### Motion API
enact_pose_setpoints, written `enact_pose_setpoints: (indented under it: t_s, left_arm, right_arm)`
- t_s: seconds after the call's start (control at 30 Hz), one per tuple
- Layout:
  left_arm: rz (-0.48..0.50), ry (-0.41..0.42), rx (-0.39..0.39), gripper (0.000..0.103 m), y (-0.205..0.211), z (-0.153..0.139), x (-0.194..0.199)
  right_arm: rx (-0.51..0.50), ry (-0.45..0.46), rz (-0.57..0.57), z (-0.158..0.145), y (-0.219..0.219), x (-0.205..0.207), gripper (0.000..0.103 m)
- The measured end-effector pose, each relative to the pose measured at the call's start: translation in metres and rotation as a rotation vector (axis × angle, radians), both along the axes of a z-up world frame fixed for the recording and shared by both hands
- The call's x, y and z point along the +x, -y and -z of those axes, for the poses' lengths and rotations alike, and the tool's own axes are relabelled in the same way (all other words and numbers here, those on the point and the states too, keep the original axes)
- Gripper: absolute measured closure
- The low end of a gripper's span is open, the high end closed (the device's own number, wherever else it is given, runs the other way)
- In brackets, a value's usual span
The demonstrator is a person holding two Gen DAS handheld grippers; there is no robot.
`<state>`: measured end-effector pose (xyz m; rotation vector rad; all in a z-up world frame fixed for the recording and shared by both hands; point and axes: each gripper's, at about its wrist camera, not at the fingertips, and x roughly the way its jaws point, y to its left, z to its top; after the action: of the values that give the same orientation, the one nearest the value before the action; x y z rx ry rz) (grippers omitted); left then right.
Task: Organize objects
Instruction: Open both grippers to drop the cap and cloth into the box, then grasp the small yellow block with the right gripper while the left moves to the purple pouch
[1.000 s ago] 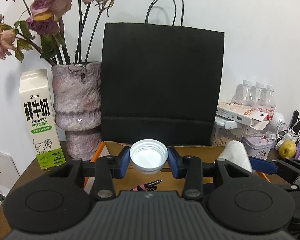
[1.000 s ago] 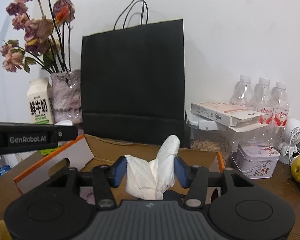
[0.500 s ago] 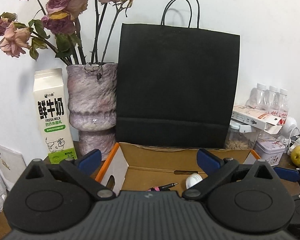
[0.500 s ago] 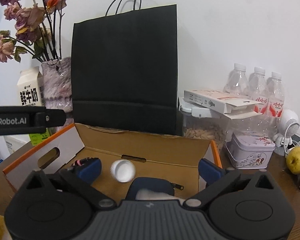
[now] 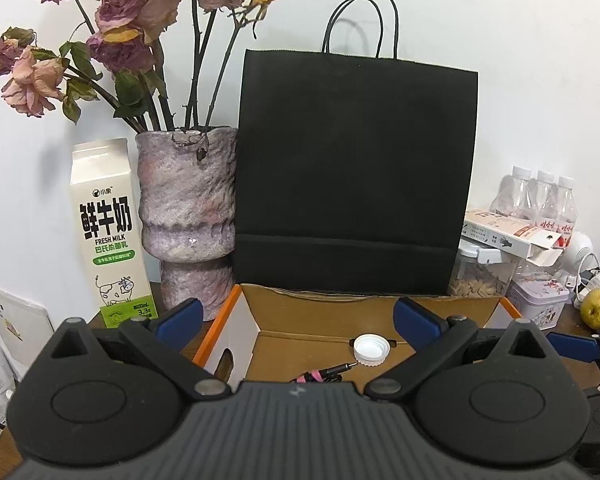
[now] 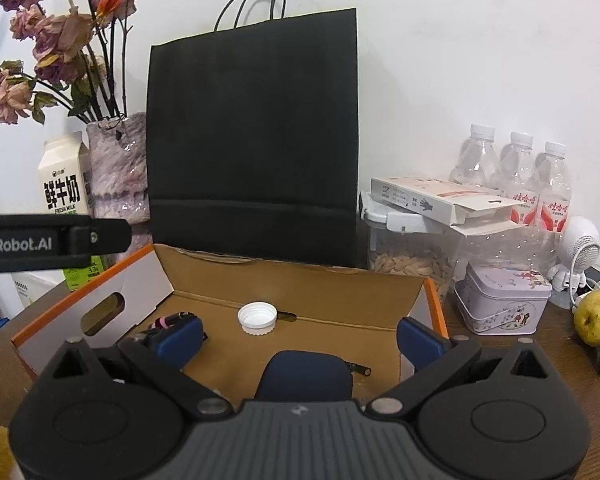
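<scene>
The white cap (image 6: 257, 318) is lying open side up on the floor of the cardboard box (image 6: 300, 280), near the box's back wall. A pen (image 5: 332, 372) is lying left of it, tip pointing toward the cap. Left gripper (image 5: 296, 316) and right gripper (image 6: 300, 336) are hovering over the box, jaws spread wide and empty after just opening. A black bag (image 5: 352, 176) is standing behind the box.

Both jaws have sprung wide: the left hand-held gripper (image 5: 296, 316) dropped its white cap (image 5: 371, 350) into the box (image 6: 300, 280), the right hand-held gripper (image 6: 300, 338) released its tissue.
</scene>
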<state>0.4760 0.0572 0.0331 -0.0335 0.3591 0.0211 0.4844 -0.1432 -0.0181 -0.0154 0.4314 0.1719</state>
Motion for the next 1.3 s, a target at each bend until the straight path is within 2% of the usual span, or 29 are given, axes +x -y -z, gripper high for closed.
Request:
enact_pose_setpoints:
  t_s: [0.23,0.53,0.97,1.3]
  left_arm:
    - [0.016,0.024,-0.01,0.0,-0.001,-0.01,-0.023]
    - [0.025,0.03,-0.02,0.0,-0.01,-0.014,-0.071]
    - [0.025,0.027,-0.002,0.0,-0.022,-0.01,-0.144]
    - [0.023,0.007,0.006,0.0,-0.027,-0.004,-0.182]
  right_arm:
    - [0.002,0.011,-0.012,-0.008,0.003,-0.015,0.0]
    - [-0.023,0.036,-0.054,-0.015,0.005,-0.063,0.0]
    - [-0.047,0.023,-0.089,-0.004,0.011,-0.135,0.0]
    - [-0.064,0.009,-0.099,0.007,0.016,-0.183,0.0]
